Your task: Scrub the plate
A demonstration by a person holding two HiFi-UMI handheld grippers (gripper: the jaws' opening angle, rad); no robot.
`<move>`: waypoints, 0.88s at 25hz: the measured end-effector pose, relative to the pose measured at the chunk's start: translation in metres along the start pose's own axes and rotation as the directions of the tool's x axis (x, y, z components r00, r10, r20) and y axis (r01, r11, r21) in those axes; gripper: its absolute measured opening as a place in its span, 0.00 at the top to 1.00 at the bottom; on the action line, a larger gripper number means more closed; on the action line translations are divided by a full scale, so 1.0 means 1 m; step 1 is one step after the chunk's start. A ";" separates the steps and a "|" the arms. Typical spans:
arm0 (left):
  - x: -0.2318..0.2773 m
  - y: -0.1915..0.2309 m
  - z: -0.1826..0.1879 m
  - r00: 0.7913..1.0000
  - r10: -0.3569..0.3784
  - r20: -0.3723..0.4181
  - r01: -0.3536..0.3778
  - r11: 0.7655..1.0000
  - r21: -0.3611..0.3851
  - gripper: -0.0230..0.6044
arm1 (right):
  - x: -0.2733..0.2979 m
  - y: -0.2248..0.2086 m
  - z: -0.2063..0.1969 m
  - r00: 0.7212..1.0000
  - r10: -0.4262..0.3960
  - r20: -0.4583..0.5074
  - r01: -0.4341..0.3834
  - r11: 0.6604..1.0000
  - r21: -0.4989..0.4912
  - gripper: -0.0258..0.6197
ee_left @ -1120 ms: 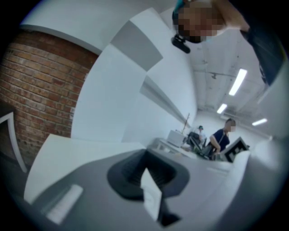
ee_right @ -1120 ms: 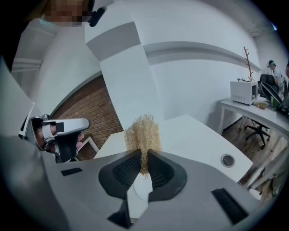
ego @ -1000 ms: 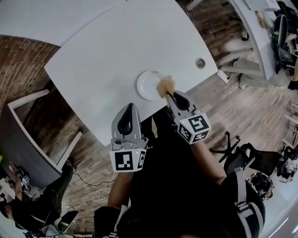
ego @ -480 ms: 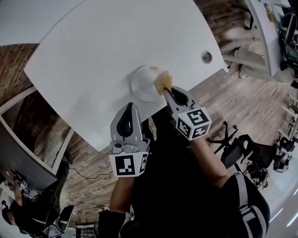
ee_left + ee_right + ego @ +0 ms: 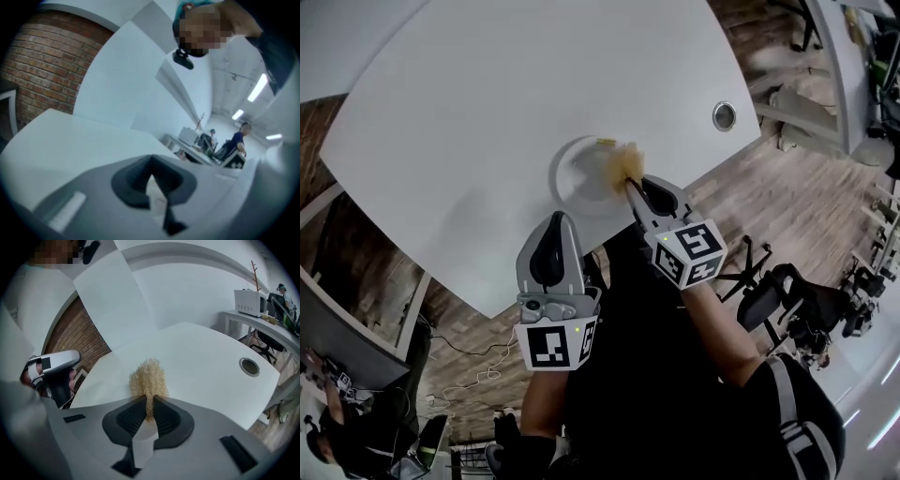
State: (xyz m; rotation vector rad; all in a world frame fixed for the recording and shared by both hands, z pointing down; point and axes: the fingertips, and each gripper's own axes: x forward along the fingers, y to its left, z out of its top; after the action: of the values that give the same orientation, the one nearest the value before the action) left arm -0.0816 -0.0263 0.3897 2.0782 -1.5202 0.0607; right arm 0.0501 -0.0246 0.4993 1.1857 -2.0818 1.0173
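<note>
**A:** Scrubbing is judged to be under way. The fibrous scrubber [image 5: 625, 163] is clamped in the right hand-held gripper [image 5: 631, 184] and placed at the right rim of the plate [image 5: 579, 176].

**B:** What is contained in the plate?

**A:** Only a small yellow speck is seen, at its far rim. The plate is set near the bench [image 5: 469, 84] edge. The left hand-held gripper [image 5: 555, 221] is held clear, jaws together, empty. Most of the surface remains to be scrubbed.

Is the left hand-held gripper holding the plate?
No, the left hand-held gripper is held short of the plate, its jaws shut on nothing.
</note>
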 end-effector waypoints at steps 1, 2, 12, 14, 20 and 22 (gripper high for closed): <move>0.001 0.001 -0.002 1.000 0.000 -0.003 0.000 1.000 -0.003 0.96 | 0.002 0.000 0.000 1.000 0.002 0.000 -0.002 1.000 0.001 0.90; 0.002 0.002 -0.004 1.000 0.000 -0.008 0.000 1.000 -0.007 0.96 | 0.004 -0.001 0.000 1.000 0.005 0.000 -0.005 1.000 0.003 0.90; 0.005 0.005 -0.010 1.000 0.013 -0.028 -0.014 0.999 -0.031 0.96 | 0.016 0.000 0.004 1.000 0.023 -0.004 -0.023 1.000 -0.002 0.90; 0.005 0.004 -0.010 0.999 0.015 -0.031 -0.016 0.999 -0.029 0.96 | 0.020 0.000 0.005 1.000 0.030 -0.007 -0.030 1.000 -0.008 0.89; 0.001 0.008 -0.013 0.999 0.036 -0.037 -0.038 0.999 -0.038 0.96 | 0.030 0.007 0.011 0.998 0.057 -0.012 -0.057 0.998 -0.036 0.90; -0.001 0.012 -0.014 0.998 0.047 -0.036 -0.049 0.998 -0.042 0.96 | 0.033 0.011 0.013 0.998 0.067 -0.015 -0.067 0.997 -0.047 0.90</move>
State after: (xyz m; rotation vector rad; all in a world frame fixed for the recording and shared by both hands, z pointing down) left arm -0.0886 -0.0212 0.4059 1.9972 -1.5378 0.0811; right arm 0.0235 -0.0471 0.5130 1.0891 -2.1359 0.9979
